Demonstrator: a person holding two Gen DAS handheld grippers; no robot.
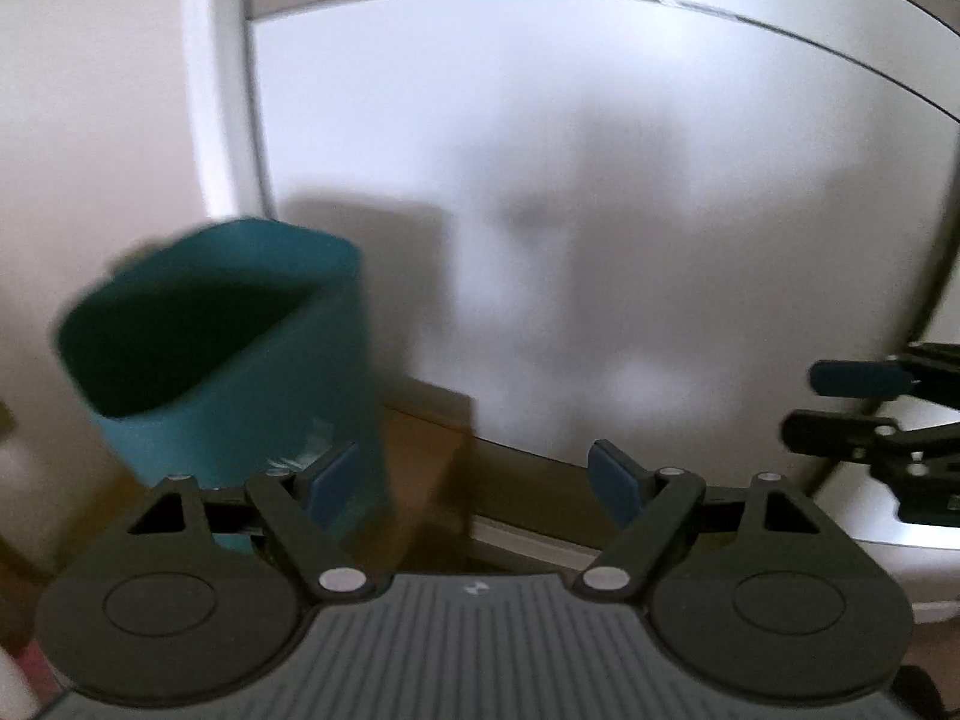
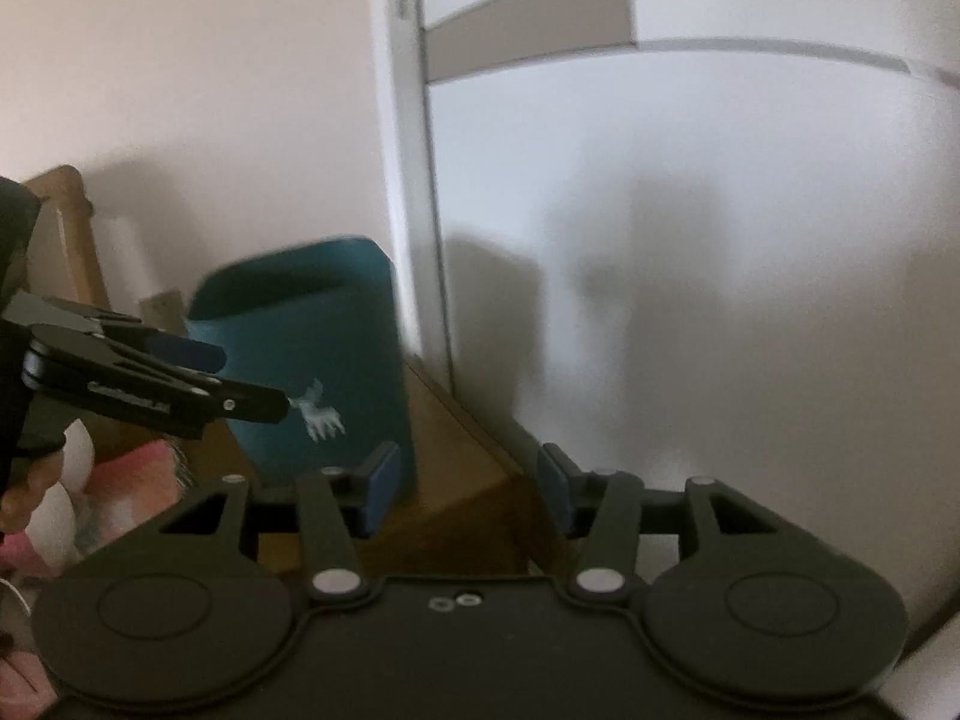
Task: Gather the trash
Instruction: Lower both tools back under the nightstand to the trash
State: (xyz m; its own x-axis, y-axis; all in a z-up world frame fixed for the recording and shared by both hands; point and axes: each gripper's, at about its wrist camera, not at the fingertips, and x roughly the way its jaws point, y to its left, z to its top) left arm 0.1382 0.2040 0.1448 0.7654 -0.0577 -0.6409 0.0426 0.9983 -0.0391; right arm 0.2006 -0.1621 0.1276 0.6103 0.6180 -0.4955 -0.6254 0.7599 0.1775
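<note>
A tall teal waste bin stands on the wooden floor in the corner between the wall and a white cupboard. In the right wrist view the waste bin shows a small white figure on its side. My left gripper is open and empty, just right of the bin's base. My right gripper is also open and empty, a little right of the bin. Each gripper shows in the other's view: the right gripper at the right edge, the left gripper in front of the bin. No piece of trash is visible.
A white cupboard door fills the right and middle. Brown wooden floor runs along its foot. A wooden frame leans on the pale wall at the left, with pink and white soft things below it.
</note>
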